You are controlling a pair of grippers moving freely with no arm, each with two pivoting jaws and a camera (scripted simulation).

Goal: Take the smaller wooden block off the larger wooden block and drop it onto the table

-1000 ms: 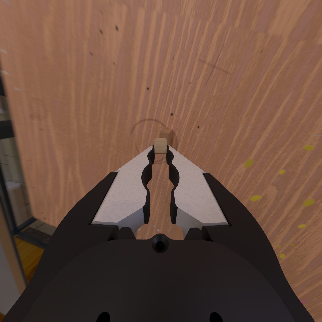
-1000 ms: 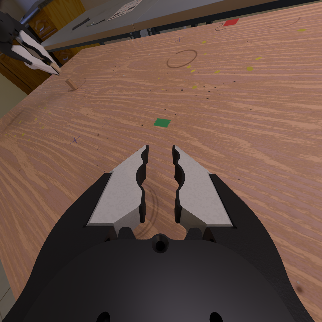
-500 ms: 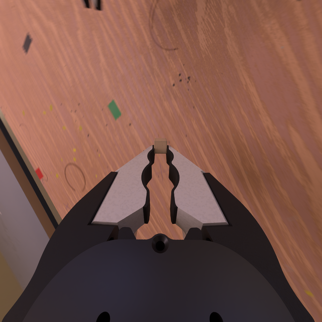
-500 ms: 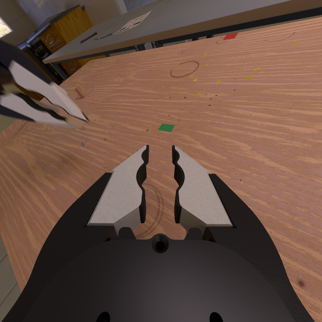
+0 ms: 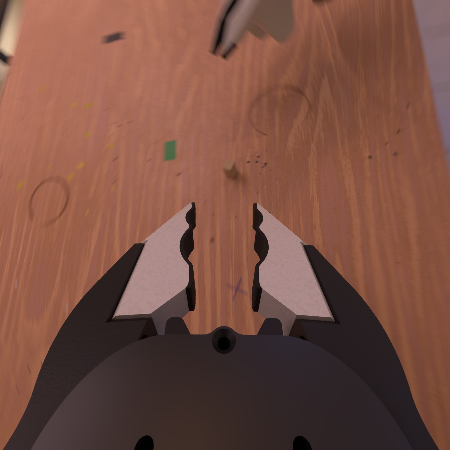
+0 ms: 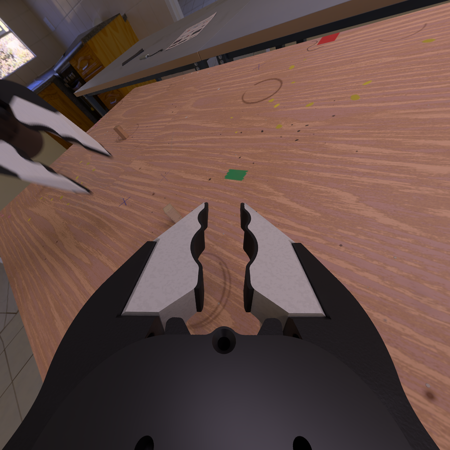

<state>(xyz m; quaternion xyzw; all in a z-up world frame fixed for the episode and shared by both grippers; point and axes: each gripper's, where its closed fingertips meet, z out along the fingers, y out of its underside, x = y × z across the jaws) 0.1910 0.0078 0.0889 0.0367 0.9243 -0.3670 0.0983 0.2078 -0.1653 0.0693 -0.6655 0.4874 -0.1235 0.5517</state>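
Observation:
The smaller wooden block is pale and rests on the wooden table, ahead of my left gripper, which is open and empty. In the right wrist view the smaller block lies just left of my right gripper, which is open and empty. The larger wooden block stands far off near the table's left edge with nothing on it. The left gripper shows blurred at the left, above the table. The right gripper shows blurred at the top of the left wrist view.
A green patch and a red patch lie flat on the table. A grey worktop stands beyond the far edge. The table's left edge drops to a tiled floor.
My left gripper swung away from the larger block toward the table's middle, then opened and let go of the smaller block, which now rests on the table. The right gripper stayed open and shifted slightly.

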